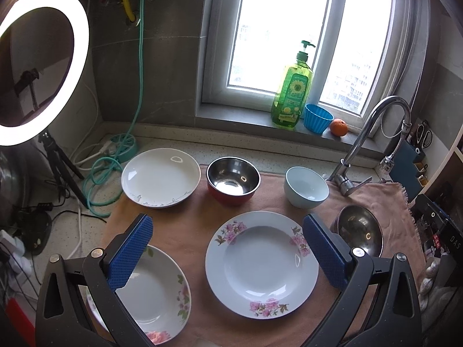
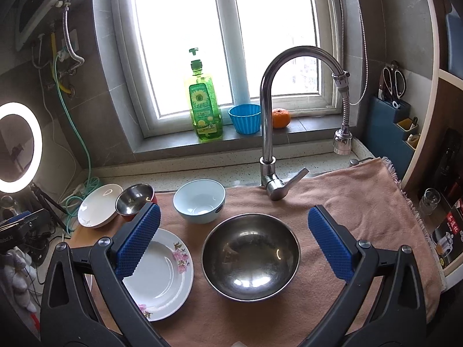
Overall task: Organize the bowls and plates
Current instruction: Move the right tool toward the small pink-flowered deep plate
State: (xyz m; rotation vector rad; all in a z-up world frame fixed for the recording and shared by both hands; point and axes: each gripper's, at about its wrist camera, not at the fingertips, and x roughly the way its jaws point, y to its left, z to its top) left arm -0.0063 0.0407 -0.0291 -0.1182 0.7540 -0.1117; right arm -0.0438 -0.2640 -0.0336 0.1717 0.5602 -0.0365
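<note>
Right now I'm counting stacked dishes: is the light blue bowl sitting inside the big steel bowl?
No, the light blue bowl stands by itself on the towel, behind the empty big steel bowl.

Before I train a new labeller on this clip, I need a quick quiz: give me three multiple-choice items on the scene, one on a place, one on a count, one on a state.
1. Where does the orange fruit sit?
A. on the window sill
B. inside the pale blue bowl
C. on the towel

2. How many plates are laid out?
A. one
B. three
C. five

3. What do the right gripper's fingers hold?
A. a plate
B. the steel bowl
C. nothing; they are spread open

Answers:
1 A: the orange fruit rests on the window sill beside the blue cup.
2 B: white plate, pink-flowered plate and a third plate under the left gripper.
3 C: the right gripper is spread wide above the large steel bowl, its fingers clear of it.
</note>
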